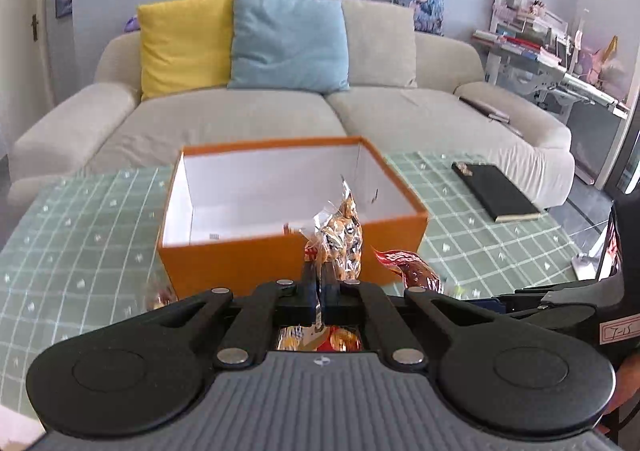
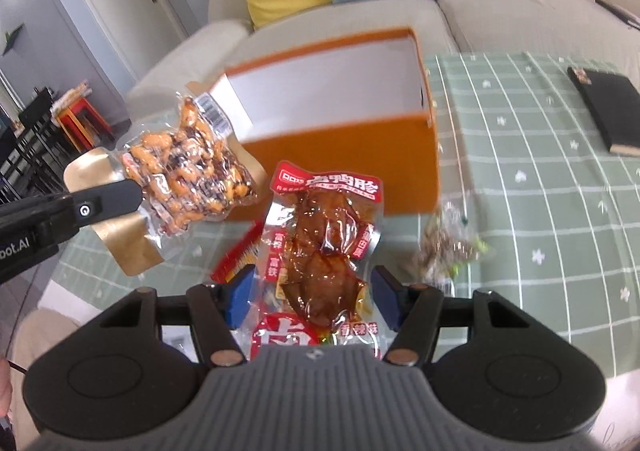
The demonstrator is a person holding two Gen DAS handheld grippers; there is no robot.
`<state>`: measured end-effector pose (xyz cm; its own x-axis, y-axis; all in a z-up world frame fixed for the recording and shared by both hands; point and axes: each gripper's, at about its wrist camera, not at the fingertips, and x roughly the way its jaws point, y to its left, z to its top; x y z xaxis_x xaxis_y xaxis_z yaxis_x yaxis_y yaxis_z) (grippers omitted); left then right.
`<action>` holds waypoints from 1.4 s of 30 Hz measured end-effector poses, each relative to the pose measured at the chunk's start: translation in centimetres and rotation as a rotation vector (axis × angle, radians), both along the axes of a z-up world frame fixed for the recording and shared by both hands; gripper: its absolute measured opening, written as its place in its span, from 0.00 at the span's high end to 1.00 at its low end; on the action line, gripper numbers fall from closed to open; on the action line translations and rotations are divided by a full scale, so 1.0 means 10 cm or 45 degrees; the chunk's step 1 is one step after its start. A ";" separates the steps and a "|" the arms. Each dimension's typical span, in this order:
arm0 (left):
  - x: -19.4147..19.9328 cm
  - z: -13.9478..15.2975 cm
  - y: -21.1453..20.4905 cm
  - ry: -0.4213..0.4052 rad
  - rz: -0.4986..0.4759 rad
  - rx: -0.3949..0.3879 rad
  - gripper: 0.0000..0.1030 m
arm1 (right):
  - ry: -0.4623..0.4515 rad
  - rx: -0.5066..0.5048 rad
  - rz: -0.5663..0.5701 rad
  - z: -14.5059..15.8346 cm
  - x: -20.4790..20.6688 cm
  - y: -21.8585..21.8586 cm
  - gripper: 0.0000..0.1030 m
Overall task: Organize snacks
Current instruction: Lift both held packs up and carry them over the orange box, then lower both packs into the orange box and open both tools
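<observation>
The left gripper is pinched tight on one edge of the clear nut packet, which hangs free in the air just left of the orange box; held by so thin a strip of film, it could slide out or swing against the box's near wall if the hand tips sharply on the way over. In the middle, the right gripper holds the red braised-meat pouch with its blue pads half spread on either side of the pouch (whether they truly press the slick plastic I cannot tell for certain), so I judge it the likelier one to slip or twist loose before reaching the box. The box stands open on the green checked bench, its white inside showing nearly bare, and its near wall is the one thing standing between both packets and their place; each must clear the rim. To the right, a small crinkly sweet packet lies on the bench just beside the box's corner, where a low-carried pouch could brush it. Farther right a black notebook lies well apart, out of the way.
</observation>
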<state>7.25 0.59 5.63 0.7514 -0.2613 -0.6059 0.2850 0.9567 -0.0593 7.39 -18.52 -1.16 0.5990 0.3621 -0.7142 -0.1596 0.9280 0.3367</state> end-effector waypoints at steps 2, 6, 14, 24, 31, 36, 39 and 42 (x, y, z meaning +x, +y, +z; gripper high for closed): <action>0.04 0.08 0.00 -0.020 -0.007 -0.005 0.99 | -0.025 0.016 -0.006 0.08 0.03 -0.03 0.42; 0.14 0.20 -0.02 -0.062 -0.012 0.001 1.00 | -0.079 0.025 -0.014 0.24 0.12 -0.06 0.42; 0.37 0.36 -0.05 -0.142 -0.019 0.026 1.00 | -0.144 0.038 -0.002 0.43 0.44 -0.04 0.42; 0.90 0.42 0.03 -0.188 0.036 0.074 1.00 | -0.119 0.055 0.012 0.49 1.13 0.03 0.42; 1.31 0.14 0.04 -0.100 0.067 0.092 1.00 | -0.059 -0.064 0.036 0.29 1.63 0.24 0.42; 1.57 -0.17 0.04 0.009 0.096 0.124 1.00 | 0.022 -0.175 0.070 0.03 1.91 0.41 0.42; 1.69 -0.34 0.04 0.076 0.115 0.159 1.00 | 0.049 -0.270 0.093 -0.12 2.04 0.50 0.42; 1.74 -0.47 0.05 0.115 0.125 0.186 1.00 | 0.056 -0.354 0.117 -0.24 2.12 0.57 0.42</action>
<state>24.64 1.07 0.95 0.7099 -0.0938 -0.6980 0.1896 0.9800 0.0611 28.56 -12.82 -3.52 0.5394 0.2003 -0.8179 -0.2379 0.9680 0.0801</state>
